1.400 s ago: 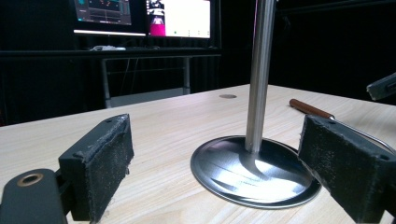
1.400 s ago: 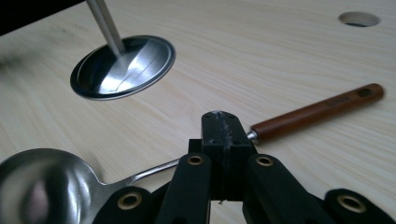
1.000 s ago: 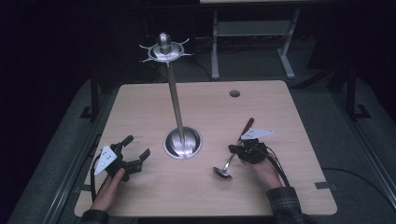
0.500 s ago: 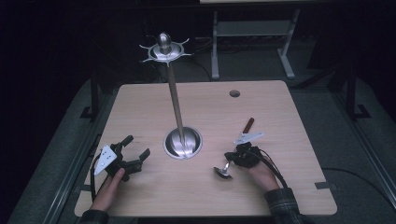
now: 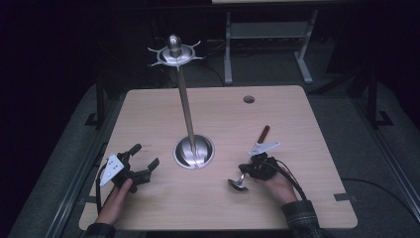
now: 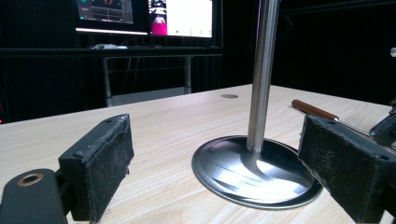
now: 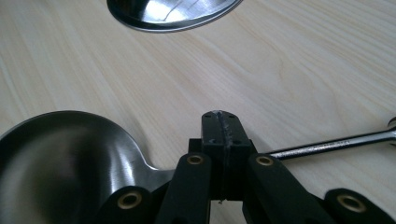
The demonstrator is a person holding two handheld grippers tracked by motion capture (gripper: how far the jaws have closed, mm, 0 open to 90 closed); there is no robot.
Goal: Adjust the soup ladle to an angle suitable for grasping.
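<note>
Since a second ago, right gripper [image 5: 249,170] has drawn lower right with the ladle [image 5: 238,184], jaws pressed together over its handle, hiding the grip. Shiny bowl at lower centre. Left gripper [image 5: 142,163] gapes wide beside the stand [image 5: 194,151].

- The room is dark; light falls mainly on the surface [image 5: 297,129], a pale wood-grain top with rounded corners.
- A round hole [image 5: 248,99] sits near the surface's far edge.
- The floor [image 5: 376,163] around it is dark grey.
- Beyond the far edge stands a light metal frame [image 5: 270,34] with a low shelf and splayed feet.
- In the left gripper view, two lit monitors [image 6: 180,16] glow above a dark desk [image 6: 107,49] at the back.
- Walls are lost in blackness.
</note>
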